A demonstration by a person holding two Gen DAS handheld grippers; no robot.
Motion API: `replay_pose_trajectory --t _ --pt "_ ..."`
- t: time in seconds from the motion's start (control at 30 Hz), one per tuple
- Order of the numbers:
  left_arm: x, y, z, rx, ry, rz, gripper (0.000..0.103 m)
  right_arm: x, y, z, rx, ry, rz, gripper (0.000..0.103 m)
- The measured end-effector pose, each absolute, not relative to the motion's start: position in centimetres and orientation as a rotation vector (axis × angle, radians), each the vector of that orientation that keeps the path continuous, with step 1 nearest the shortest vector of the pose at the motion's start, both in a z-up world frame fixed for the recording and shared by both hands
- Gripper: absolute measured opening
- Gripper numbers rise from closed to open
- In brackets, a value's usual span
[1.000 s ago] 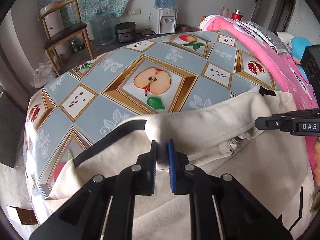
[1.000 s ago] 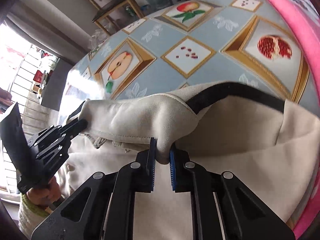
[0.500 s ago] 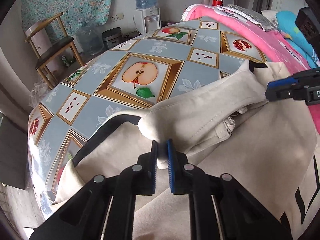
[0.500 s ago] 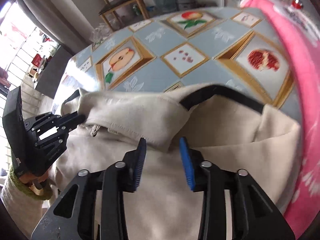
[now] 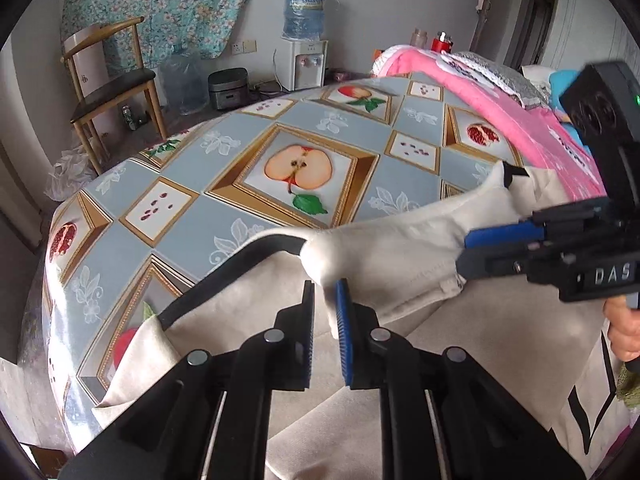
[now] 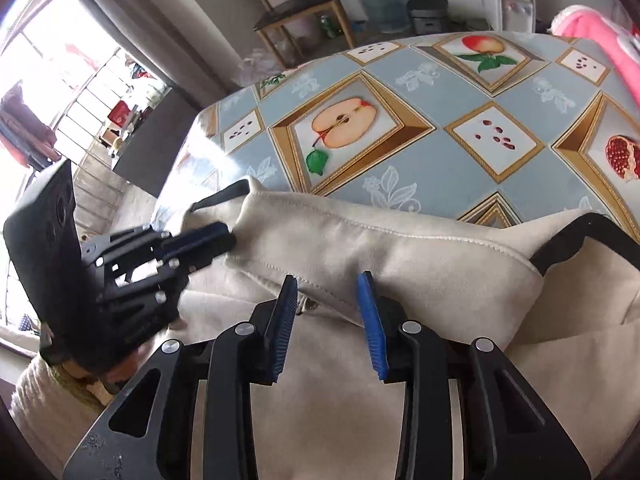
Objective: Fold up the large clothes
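Observation:
A cream garment [image 5: 400, 248] with black trim [image 5: 240, 264] lies bunched on the near part of the fruit-patterned tablecloth [image 5: 248, 152]. My left gripper [image 5: 325, 292] is shut on a raised fold of it near the trim. The right wrist view shows that gripper [image 6: 224, 240] from the side, pinching the fold's left end. My right gripper [image 6: 328, 288] straddles the stitched hem of the garment [image 6: 400, 264]. Its jaws are closing, and the pads stand apart from the cloth. In the left wrist view the right gripper [image 5: 466, 250] reaches in from the right.
A pink blanket [image 5: 500, 92] runs along the table's right side. Beyond the far edge stand a wooden chair [image 5: 108, 80], a water dispenser [image 5: 304, 52] and a rice cooker [image 5: 228, 88]. A person's hand [image 5: 624, 328] holds the right gripper's handle.
The right gripper let go of the cream fold, opened, and slid left along the hem toward the left gripper. The left gripper kept its grip and shifted a little.

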State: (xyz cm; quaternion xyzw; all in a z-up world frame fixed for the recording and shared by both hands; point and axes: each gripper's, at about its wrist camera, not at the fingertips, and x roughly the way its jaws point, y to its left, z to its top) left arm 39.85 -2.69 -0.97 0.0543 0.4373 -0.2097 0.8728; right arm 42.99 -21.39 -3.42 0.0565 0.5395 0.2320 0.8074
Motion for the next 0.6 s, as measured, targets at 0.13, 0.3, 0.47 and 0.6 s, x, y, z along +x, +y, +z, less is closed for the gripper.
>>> replay_pose_trajectory --t 0.13,0.3,0.47,0.6 --pt "39.4 -2.2 1.1 0.055 0.870 -0.489 0.012 41.9 -21.4 -4.5 0.072 1.196 0.512 0.031" --pt "38.4 -6.1 0.7 0.118 0.915 -0.620 0.012 41.5 -21.0 -5.5 0.055 1.225 0.524 0.023" --pt "39.2 -9.1 -2.3 0.230 0.988 -0.581 0.012 41.4 -22.5 -4.5 0.137 1.224 0.538 0.022" --pt "39.6 -8.5 -3.2 0.248 0.968 -0.537 0.012 41.4 -23.7 -0.8 0.211 1.103 0.614 0.022"
